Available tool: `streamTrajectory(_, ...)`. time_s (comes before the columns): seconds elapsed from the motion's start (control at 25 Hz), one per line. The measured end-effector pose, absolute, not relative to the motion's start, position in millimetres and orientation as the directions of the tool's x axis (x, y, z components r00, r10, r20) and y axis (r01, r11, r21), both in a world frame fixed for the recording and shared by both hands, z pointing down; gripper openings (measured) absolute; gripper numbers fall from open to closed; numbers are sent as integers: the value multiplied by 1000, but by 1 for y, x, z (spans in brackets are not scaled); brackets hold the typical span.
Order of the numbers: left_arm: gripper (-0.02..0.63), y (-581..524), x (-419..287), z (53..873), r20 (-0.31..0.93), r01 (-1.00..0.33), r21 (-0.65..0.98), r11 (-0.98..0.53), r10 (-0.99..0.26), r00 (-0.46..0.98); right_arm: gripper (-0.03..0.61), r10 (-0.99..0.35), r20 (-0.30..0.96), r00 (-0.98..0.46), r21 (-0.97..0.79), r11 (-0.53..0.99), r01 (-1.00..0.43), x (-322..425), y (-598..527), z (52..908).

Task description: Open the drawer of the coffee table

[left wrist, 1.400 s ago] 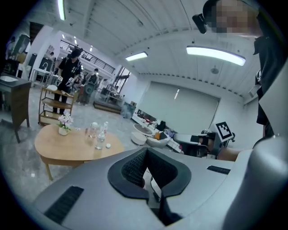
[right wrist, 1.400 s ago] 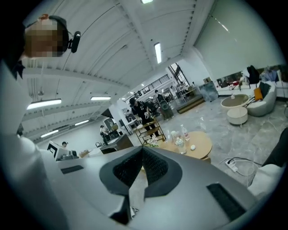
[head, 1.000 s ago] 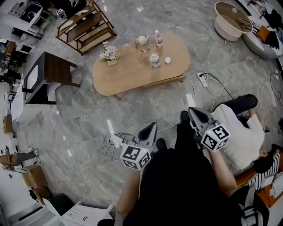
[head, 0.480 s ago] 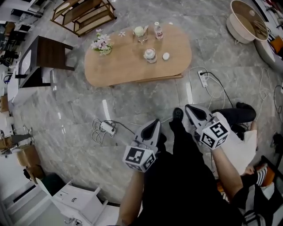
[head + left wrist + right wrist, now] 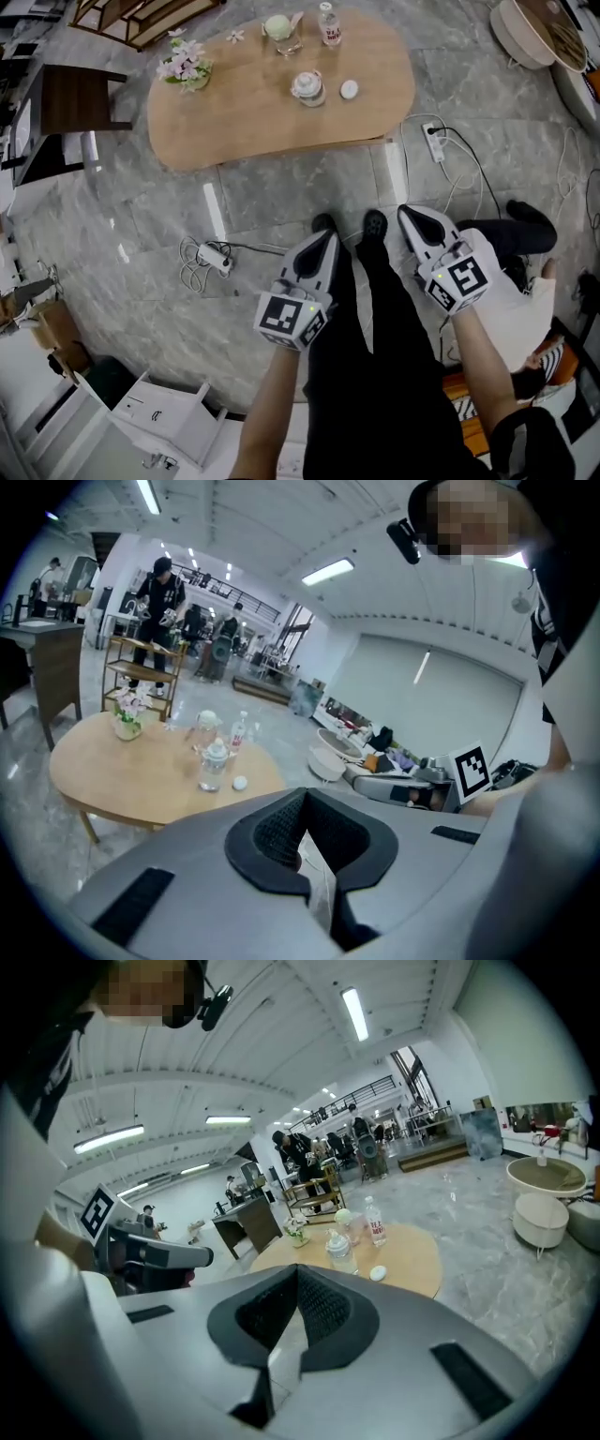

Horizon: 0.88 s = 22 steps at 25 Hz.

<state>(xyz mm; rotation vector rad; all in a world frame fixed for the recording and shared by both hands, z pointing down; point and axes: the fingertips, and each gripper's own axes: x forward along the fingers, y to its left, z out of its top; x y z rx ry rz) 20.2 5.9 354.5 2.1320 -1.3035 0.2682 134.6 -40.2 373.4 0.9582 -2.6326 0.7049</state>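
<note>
Overhead, left gripper [image 5: 325, 237] and right gripper [image 5: 407, 212] sit side by side above the holder's dark legs, both pointing toward the table [image 5: 244, 131]; table well apart from them, across grey floor [image 5: 141, 216]; its drawer cannot be made out in any view.

Head view alone gives the power strip [image 5: 214, 255] with coiled cable on the floor between grippers and table; also a seated person [image 5: 511, 291] in white just right of the right gripper.

Left gripper view: jaws pressed together, nothing between; table [image 5: 112, 780] ahead-left carrying flowers [image 5: 127, 719], jar [image 5: 214, 761], bottle [image 5: 239, 731]; shelf [image 5: 141, 663] behind, and standing people [image 5: 161, 588] that the head view misses.

Right gripper view: jaws likewise closed and empty; same table [image 5: 412, 1251] seen low; dark desk [image 5: 246, 1222] beyond.
</note>
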Motion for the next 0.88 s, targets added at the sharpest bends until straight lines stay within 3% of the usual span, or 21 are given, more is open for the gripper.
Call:
streamTrajectory(0.24, 2, -21, 13, 422, 439, -826, 417, -380, -711, 549, 11, -544, 439, -715, -302, 660, -688, 127, -58, 442)
streamTrajectory(0.4, 2, -27, 0, 481, 495, -828, 404, -389, -668, 555, 12, -520, 502, -691, -270, 665, -696, 121, -58, 493)
streamTrajectory(0.76, 2, -46, -53, 607, 593, -865, 344, -366, -629, 502, 12, -522, 615, -591, -25, 736, -676, 122, -77, 597)
streamTrajectory(0.88, 35, -47, -71, 639, 627, -871, 350, -344, -605, 491, 12, -492, 657, -571, 33, 776, -630, 121, -83, 624)
